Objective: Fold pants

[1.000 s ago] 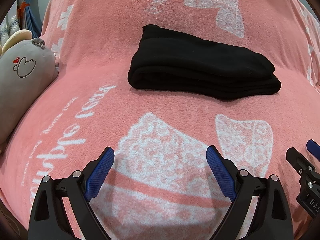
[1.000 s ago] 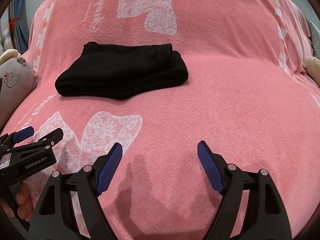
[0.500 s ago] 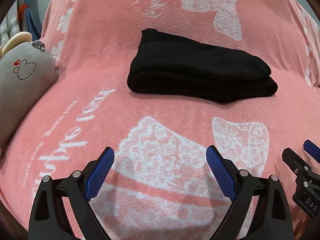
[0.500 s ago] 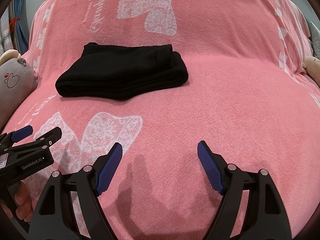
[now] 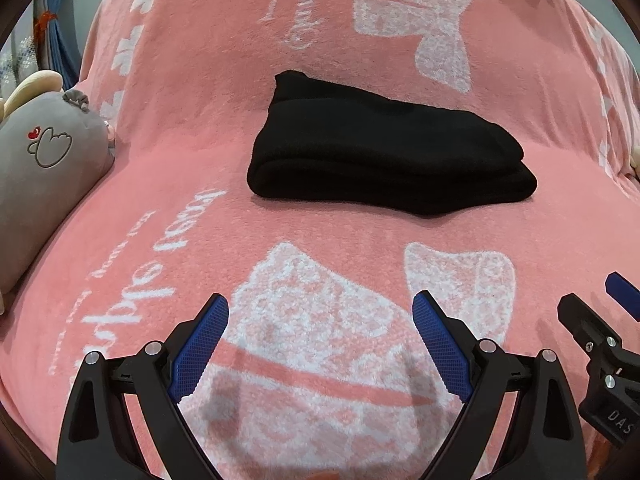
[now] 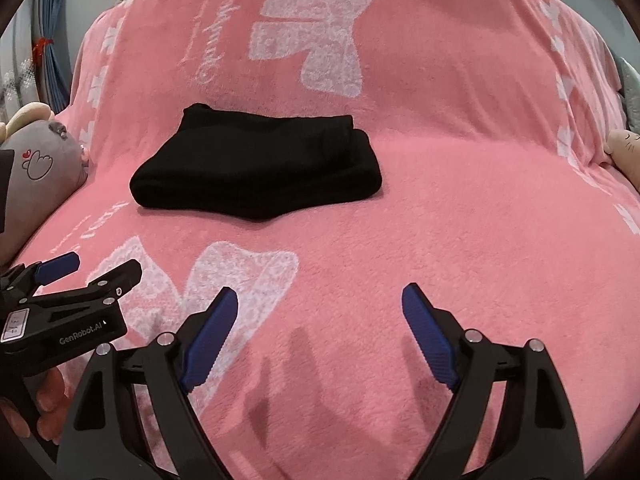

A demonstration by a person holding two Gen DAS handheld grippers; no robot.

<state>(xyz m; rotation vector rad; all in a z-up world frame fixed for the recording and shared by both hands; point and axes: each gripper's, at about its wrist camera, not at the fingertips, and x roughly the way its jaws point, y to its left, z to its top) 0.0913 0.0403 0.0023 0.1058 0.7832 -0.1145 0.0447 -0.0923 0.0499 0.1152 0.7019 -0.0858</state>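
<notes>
The black pants [image 5: 384, 156] lie folded into a thick bundle on the far middle of the pink blanket [image 5: 520, 240], apparently finished. Left gripper [image 5: 320, 344] hangs near, open and empty; right gripper [image 6: 320, 336] is opening on nothing.

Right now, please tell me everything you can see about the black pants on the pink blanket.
The black pants are folded into a compact, thick rectangular bundle, with stacked layers showing along the near edge. The fabric looks soft, matte and plain; no pocket or label can be made out. The bundle lies flat on the pink blanket, between two white bow prints and right of a grey plush toy. Only the blanket touches it; neither gripper is near it.
</notes>
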